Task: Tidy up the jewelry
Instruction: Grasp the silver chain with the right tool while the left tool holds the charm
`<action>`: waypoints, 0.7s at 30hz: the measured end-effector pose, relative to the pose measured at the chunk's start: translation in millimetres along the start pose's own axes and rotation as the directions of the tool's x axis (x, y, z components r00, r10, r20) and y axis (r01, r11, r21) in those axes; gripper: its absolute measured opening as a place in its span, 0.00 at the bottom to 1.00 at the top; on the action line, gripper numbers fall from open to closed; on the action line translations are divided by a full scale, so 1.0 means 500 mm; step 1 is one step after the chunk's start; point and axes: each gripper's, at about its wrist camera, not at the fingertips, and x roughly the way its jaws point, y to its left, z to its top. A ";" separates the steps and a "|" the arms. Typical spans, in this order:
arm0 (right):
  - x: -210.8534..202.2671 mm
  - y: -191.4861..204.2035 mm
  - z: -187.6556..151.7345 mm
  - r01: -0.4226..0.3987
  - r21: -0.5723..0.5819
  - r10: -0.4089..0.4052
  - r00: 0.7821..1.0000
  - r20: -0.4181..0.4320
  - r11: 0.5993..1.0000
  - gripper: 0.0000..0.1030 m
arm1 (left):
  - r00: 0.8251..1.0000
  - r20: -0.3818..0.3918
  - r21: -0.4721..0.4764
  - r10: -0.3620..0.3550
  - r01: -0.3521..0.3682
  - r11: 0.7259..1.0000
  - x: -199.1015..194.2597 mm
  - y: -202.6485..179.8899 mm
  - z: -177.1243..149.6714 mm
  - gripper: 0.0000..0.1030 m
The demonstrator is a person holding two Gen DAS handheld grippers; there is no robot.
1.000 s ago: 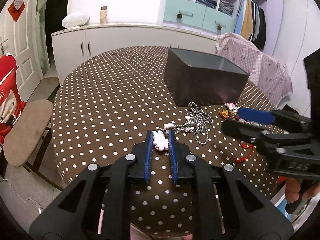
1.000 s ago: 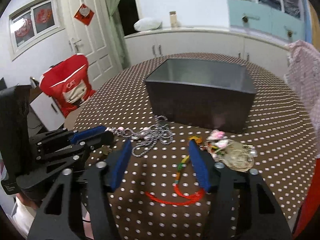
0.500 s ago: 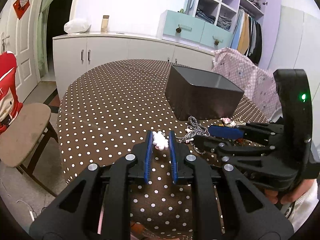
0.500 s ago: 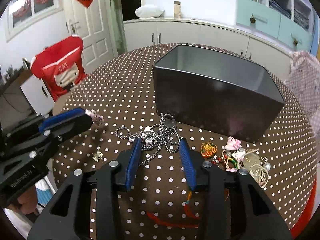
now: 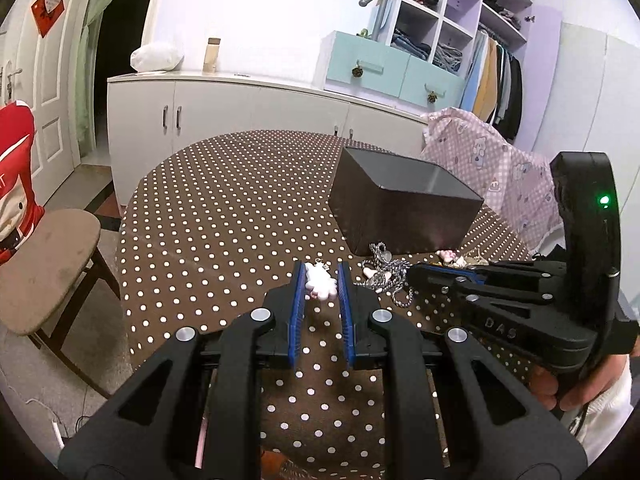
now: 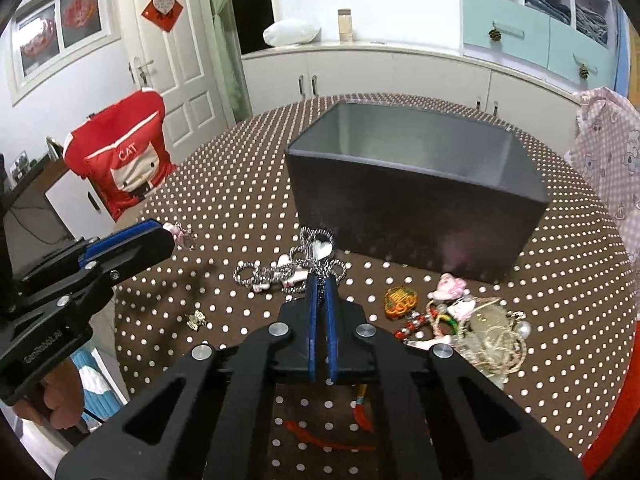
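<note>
My left gripper [image 5: 319,276] is shut on a small pink bear charm [image 5: 319,282] and holds it above the polka-dot table; it also shows in the right wrist view [image 6: 132,240]. My right gripper [image 6: 321,280] is shut on the silver chain necklace [image 6: 288,270], which lies in front of the dark grey box [image 6: 416,184]. In the left wrist view the chain [image 5: 386,270] and the box [image 5: 400,208] sit to the right of the charm, with the right gripper [image 5: 416,272] beside them.
A pile of mixed jewelry [image 6: 472,320] lies right of the chain, with an orange charm [image 6: 400,302] and a red cord [image 6: 332,436] nearer me. A small gold piece [image 6: 197,319] lies at left. A chair [image 5: 44,268] stands beside the table's left edge.
My right gripper moved forward and down onto the silver chain and closed on it. My left gripper lifted slightly with the pink charm still held.
</note>
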 end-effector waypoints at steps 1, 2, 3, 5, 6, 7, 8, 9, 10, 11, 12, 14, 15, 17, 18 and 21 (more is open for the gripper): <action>-0.008 -0.002 0.003 -0.001 0.003 0.001 1.000 0.011 1.000 0.02 | 1.000 0.004 0.000 0.000 0.000 1.000 -0.001 0.000 0.002 0.16; -0.013 -0.004 0.005 -0.002 0.003 0.002 1.000 0.016 1.000 0.02 | 1.000 0.006 0.001 -0.001 0.001 1.000 -0.002 0.000 0.004 0.16; -0.021 -0.005 0.009 -0.001 0.005 0.001 1.000 0.028 1.000 0.02 | 1.000 0.008 0.003 -0.002 0.002 1.000 -0.002 -0.002 0.006 0.16; -0.034 -0.009 0.017 0.002 0.008 -0.002 0.999 0.048 1.000 0.01 | 1.000 0.013 0.008 -0.003 0.003 1.000 -0.003 -0.002 0.012 0.16; -0.039 -0.011 0.019 0.001 0.010 -0.002 0.998 0.055 1.000 0.01 | 1.000 0.018 0.012 -0.006 0.006 1.000 -0.004 -0.005 0.016 0.16; -0.044 -0.014 0.022 0.001 0.012 -0.001 0.998 0.062 1.000 0.01 | 1.000 0.021 0.016 -0.007 0.007 1.000 -0.004 -0.007 0.021 0.16; -0.052 -0.017 0.027 0.003 0.015 -0.004 0.997 0.074 1.000 0.00 | 1.000 0.022 0.019 -0.009 0.008 1.000 -0.004 -0.009 0.023 0.16; -0.057 -0.021 0.031 0.007 0.017 -0.008 0.996 0.083 1.000 0.00 | 1.000 0.024 0.024 -0.009 0.009 1.000 -0.004 -0.012 0.027 0.16; -0.063 -0.023 0.035 0.009 0.016 -0.010 0.996 0.092 1.000 0.00 | 1.000 0.027 0.027 -0.009 0.009 1.000 -0.004 -0.016 0.030 0.16; -0.068 -0.026 0.039 0.008 0.014 -0.010 0.995 0.100 1.000 0.00 | 0.999 0.030 0.032 -0.012 0.011 0.999 -0.005 -0.019 0.034 0.16; -0.073 -0.028 0.043 0.008 0.012 -0.009 0.994 0.108 1.000 0.00 | 0.999 0.033 0.037 -0.014 0.012 0.999 -0.005 -0.024 0.039 0.16; -0.073 -0.028 0.045 0.003 0.000 -0.003 0.995 0.102 1.000 0.00 | 0.999 0.040 0.046 -0.016 0.014 0.999 -0.006 -0.030 0.042 0.16; -0.070 -0.029 0.044 0.002 0.002 -0.003 0.995 0.098 1.000 0.00 | 0.999 0.044 0.049 -0.019 0.017 0.999 -0.007 -0.033 0.043 0.16; -0.056 -0.027 0.038 0.003 -0.014 -0.002 0.997 0.074 1.000 0.08 | 0.998 0.048 0.052 -0.028 0.025 0.998 -0.008 -0.036 0.044 0.16; -0.040 -0.022 0.032 0.003 -0.030 -0.002 0.999 0.036 1.000 0.21 | 0.998 0.047 0.053 -0.031 0.028 0.998 -0.006 -0.036 0.043 0.16; -0.011 -0.002 0.017 0.006 -0.070 -0.006 1.000 -0.001 0.998 0.45 | 0.999 0.033 0.055 -0.024 0.022 0.998 -0.002 -0.035 0.036 0.16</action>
